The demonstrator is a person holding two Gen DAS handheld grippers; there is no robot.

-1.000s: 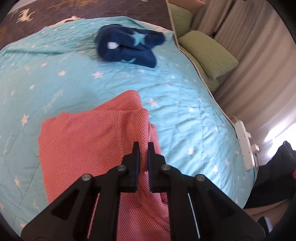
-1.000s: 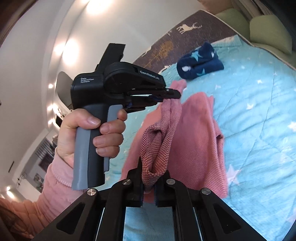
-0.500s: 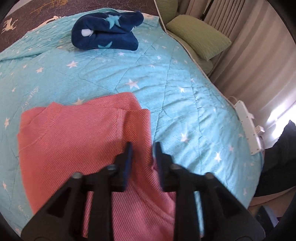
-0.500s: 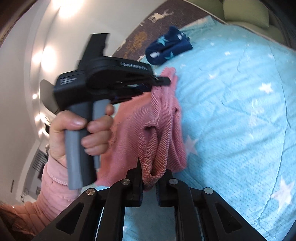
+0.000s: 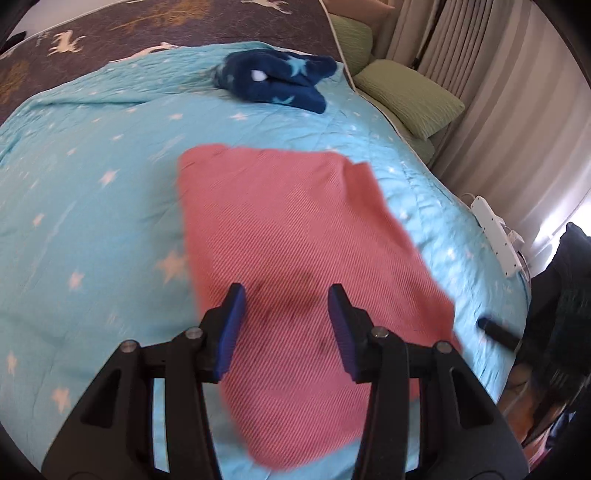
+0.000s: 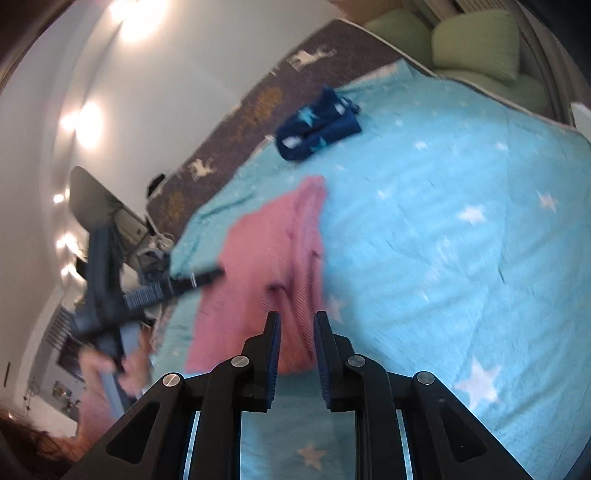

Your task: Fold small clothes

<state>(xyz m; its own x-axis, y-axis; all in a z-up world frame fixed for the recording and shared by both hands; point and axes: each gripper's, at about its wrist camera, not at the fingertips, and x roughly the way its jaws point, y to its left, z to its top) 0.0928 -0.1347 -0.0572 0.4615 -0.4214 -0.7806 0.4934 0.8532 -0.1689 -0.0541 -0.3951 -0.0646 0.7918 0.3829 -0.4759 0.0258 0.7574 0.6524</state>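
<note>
A pink knit garment [image 5: 295,258] lies folded flat on the turquoise star quilt [image 5: 92,206]. My left gripper [image 5: 286,314] is open and empty, hovering just above the garment's near part. In the right wrist view the same garment [image 6: 273,258] lies ahead, and my right gripper [image 6: 295,334] is open and empty just above its near edge. The left gripper [image 6: 207,277] also shows in the right wrist view, at the left, blurred by motion. A folded navy star-print garment [image 5: 273,83] sits farther back on the quilt; it also shows in the right wrist view [image 6: 317,127].
Green pillows [image 5: 410,96] lie along the right side of the bed by the curtains. A white power strip [image 5: 495,232] sits at the bed's right edge. A dark blanket with deer print [image 5: 147,22] covers the far end. A dark object [image 5: 498,332] lies at the quilt's right edge.
Both grippers were shut on the pink garment, holding it up. They have opened and let go, and the garment now lies flat on the quilt. Both grippers have drawn back.
</note>
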